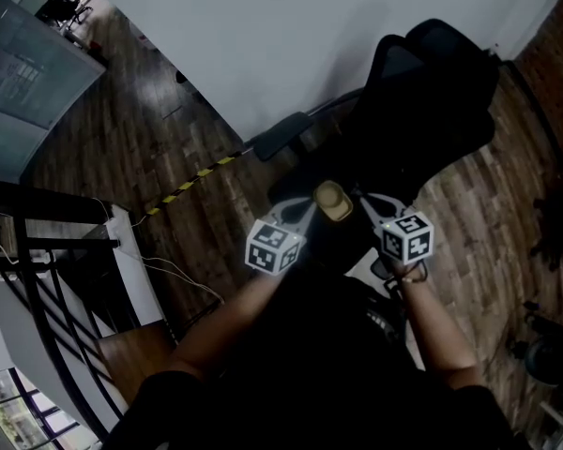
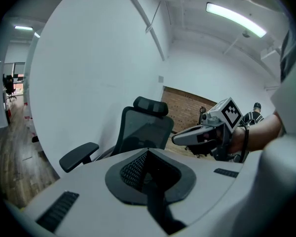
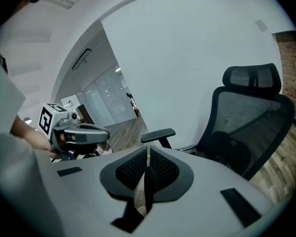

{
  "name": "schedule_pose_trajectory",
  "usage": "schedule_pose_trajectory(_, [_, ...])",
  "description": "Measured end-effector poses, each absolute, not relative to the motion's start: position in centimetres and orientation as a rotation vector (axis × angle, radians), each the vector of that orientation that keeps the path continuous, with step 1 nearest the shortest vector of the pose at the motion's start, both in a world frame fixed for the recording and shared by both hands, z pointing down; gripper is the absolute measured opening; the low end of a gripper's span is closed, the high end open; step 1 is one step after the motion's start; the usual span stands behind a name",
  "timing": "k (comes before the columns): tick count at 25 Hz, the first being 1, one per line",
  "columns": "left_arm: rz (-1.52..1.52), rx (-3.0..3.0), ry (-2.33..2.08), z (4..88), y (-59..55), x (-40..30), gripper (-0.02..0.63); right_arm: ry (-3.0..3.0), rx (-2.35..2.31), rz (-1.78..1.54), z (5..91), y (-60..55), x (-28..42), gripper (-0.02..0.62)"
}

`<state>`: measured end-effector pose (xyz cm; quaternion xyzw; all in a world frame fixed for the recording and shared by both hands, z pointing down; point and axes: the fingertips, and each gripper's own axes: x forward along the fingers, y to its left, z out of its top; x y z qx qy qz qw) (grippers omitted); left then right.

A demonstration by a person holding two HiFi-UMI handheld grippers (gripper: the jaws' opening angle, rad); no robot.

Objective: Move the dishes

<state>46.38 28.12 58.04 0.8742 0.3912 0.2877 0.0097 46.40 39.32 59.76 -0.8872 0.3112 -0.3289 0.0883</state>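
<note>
Office: black mesh swivel chair, wood-plank floor, white wall.

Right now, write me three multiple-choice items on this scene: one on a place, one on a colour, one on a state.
1. Where does the black chair stand?
A. On the wooden floor by the white wall
B. On a table
C. Inside a cupboard

2. What colours is the tape on the floor?
A. Red and white
B. Yellow and black
C. Plain blue

3. How do the right gripper jaws stand?
A. Wide apart
B. Out of every view
C. Closed, with a thin tan edge between them

Answers:
1 A: the head view shows the chair on the floorboards beside the wall.
2 B: the strip shows yellow and black bars.
3 C: its own view shows the pads meeting on a tan sliver, probably the tan dish at its tip in the head view.
</note>
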Motion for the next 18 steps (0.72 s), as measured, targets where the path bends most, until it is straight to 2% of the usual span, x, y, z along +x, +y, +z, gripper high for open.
schedule_pose_trajectory(6, [0.961,2.728,1.259,59.8,29.7,48.1,-0.009,0.871,-2.581,-1.008,62.1,41.4,48.2,0.017])
schedule_pose_trajectory(12, [1.017,2.688,1.329,61.7,30.1,50.4,-0.009,0.803,-2.504,-1.079,64.6,41.2,49.3,0.059])
schedule_pose_trajectory(18, [1.058,2.641,1.433,63.8,30.3,53.4,-0.009,0.716,-2.437,-1.168,68.6,40.3,50.9,0.073])
